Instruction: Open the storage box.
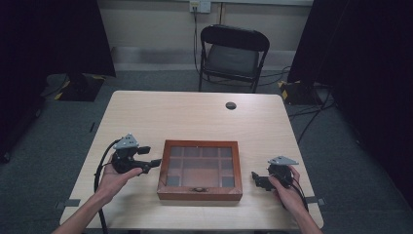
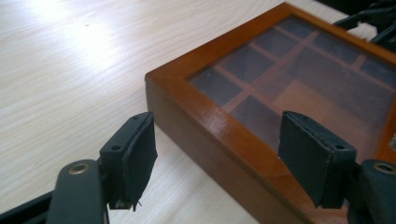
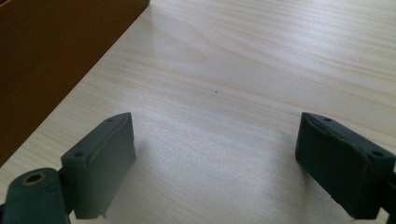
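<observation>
Both grippers [image 1: 157,163] [image 1: 253,176] gape empty beside the box [image 1: 199,192] — stiff wood, fragile glass lid — so we'd grip its side walls.

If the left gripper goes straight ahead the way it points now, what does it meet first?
Most likely the wooden box. The left gripper points at its near corner with open fingers, one beside the box and one over its glass lid. It seems slightly raised, so it might touch the lid's frame first.

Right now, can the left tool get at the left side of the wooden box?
Probably yes. The left tool is open beside the wooden box, its jaws facing the box's left side, and nothing lies on the table between them.
</observation>
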`<state>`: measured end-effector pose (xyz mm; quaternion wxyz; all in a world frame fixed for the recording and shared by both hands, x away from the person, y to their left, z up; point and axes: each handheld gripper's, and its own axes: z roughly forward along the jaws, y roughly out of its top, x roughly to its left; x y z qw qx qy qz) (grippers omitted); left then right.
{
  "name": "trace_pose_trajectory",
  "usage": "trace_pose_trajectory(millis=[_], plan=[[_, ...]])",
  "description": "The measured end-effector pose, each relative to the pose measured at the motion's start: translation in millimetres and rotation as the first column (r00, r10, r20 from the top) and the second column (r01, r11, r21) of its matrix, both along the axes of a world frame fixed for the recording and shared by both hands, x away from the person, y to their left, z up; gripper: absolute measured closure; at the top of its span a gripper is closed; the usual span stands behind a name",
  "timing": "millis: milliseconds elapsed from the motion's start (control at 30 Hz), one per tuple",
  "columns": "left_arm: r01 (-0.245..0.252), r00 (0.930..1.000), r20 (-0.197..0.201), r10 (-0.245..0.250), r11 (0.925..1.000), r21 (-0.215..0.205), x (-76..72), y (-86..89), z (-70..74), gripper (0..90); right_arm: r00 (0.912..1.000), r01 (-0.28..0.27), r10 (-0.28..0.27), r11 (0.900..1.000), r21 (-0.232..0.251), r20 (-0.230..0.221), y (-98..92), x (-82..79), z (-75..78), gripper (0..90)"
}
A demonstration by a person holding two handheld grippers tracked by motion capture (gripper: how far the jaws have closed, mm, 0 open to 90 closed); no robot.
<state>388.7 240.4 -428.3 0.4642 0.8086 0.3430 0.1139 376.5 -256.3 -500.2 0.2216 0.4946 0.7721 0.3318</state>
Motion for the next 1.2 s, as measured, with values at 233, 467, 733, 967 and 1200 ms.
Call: trace_pose_trajectory(millis=[233,467,733,967,1200], plan=[[0.031,0.9994,-0.011,-0.032,0.9993,-0.021,-4.6,-7.5,4.3,31.2,1.0000,0.000,0.000,1.000,0.000,0.000,0.0,0.0,0.0,11.3],[0.061,0.9981,-0.005,-0.062,0.9974,-0.039,-9.5,-16.6,9.3,33.3,1.0000,0.000,0.000,1.000,0.000,0.000,0.0,0.0,0.0,11.3],[0.097,0.9950,-0.021,-0.098,0.9946,-0.037,-10.0,-28.0,9.9,30.2,1.0000,0.000,0.000,1.000,0.000,0.001,0.0,0.0,0.0,11.3],[0.140,0.9891,-0.038,-0.142,0.9884,-0.059,-11.0,-40.0,14.0,31.1,1.0000,0.000,0.000,1.000,0.000,0.000,0.0,0.0,0.0,11.3],[0.180,0.9826,-0.037,-0.182,0.9826,-0.045,-13.2,-55.9,14.1,31.8,1.0000,0.000,0.000,1.000,0.000,0.000,0.0,0.0,0.0,11.3]])
